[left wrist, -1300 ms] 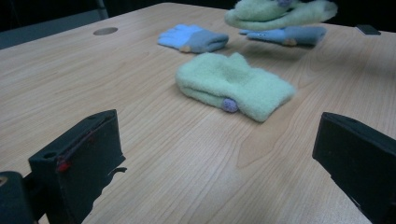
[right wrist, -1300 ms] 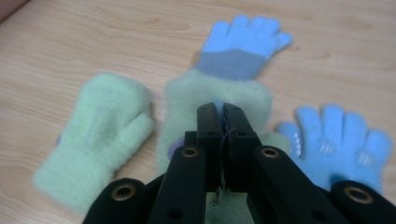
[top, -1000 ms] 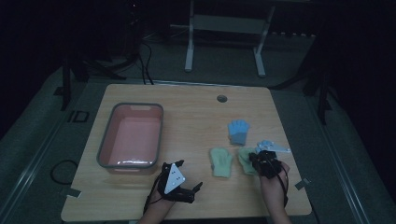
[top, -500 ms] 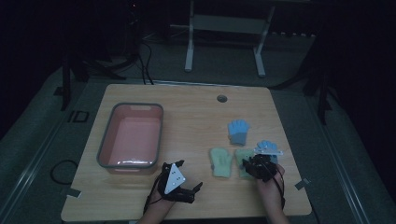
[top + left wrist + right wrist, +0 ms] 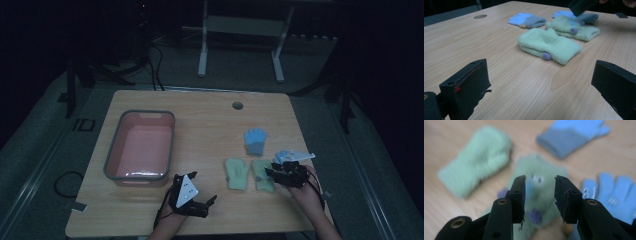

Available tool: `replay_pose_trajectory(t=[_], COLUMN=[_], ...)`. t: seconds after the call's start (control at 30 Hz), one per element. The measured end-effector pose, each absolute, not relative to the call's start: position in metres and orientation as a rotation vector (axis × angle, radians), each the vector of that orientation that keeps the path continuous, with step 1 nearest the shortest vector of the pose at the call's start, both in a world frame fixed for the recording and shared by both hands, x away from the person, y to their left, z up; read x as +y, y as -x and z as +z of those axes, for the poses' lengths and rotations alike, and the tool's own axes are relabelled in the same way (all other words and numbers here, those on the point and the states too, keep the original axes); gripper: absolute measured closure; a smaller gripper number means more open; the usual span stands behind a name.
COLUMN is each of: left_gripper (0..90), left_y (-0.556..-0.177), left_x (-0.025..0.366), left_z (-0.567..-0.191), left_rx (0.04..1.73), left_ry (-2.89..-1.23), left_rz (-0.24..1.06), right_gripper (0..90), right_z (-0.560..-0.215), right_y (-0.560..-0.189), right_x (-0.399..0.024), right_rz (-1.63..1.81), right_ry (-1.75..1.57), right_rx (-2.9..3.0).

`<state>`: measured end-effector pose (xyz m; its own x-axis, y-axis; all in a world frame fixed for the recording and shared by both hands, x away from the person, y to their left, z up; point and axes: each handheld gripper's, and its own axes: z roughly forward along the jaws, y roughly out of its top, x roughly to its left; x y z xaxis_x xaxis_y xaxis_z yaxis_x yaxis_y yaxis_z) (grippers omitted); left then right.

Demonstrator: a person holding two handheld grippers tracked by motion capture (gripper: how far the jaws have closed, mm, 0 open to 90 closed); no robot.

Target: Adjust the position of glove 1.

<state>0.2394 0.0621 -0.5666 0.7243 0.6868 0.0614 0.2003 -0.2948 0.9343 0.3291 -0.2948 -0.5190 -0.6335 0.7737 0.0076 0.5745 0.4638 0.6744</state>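
Right gripper [image 5: 274, 170] over the right green mitten [image 5: 541, 195], jaws partly parted and just been opening, nothing between the pads. Mitten directly below and ahead of the tips, long axis running away from the person. Second green mitten [image 5: 236, 173] just beside it on the left; blue glove [image 5: 255, 141] farther back; another blue glove [image 5: 609, 190] touching the mitten's right edge, likeliest to snag. Left gripper [image 5: 202, 200] released, resting well apart near the pink tub [image 5: 141, 175]. Right hand clearly nearer.
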Motion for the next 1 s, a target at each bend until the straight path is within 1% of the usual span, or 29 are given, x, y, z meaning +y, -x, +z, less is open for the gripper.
replay_pose_trajectory(t=[0.27, 0.4, 0.5, 0.67, 0.73, 1.0], left_gripper=[1.6, 1.6, 1.6, 1.6, 1.6, 1.6], left_y=[-0.239, -0.239, -0.239, -0.24, -0.24, -0.239], left_x=[0.062, 0.062, 0.062, 0.062, 0.062, 0.062], left_z=[-0.567, -0.567, -0.567, -0.567, -0.567, -0.567], left_rx=[0.691, 0.689, 0.689, 0.692, 0.693, 0.692], left_ry=[-1.846, -1.847, -1.847, -1.846, -1.846, -1.847], left_rz=[0.562, 0.561, 0.561, 0.56, 0.56, 0.562], right_gripper=[61.2, 57.9, 58.4, 75.7, 79.9, 83.8], right_z=[-0.525, -0.537, -0.54, -0.544, -0.543, -0.539], right_y=[-0.33, -0.33, -0.329, -0.327, -0.326, -0.323], right_x=[-0.292, -0.286, -0.285, -0.286, -0.283, -0.28], right_rz=[0.934, 0.874, 0.884, 0.923, 0.908, 0.893], right_ry=[-1.156, -1.13, -1.115, -1.14, -1.135, -1.174], right_rx=[2.452, 2.453, 2.441, 2.444, 2.447, 2.412])
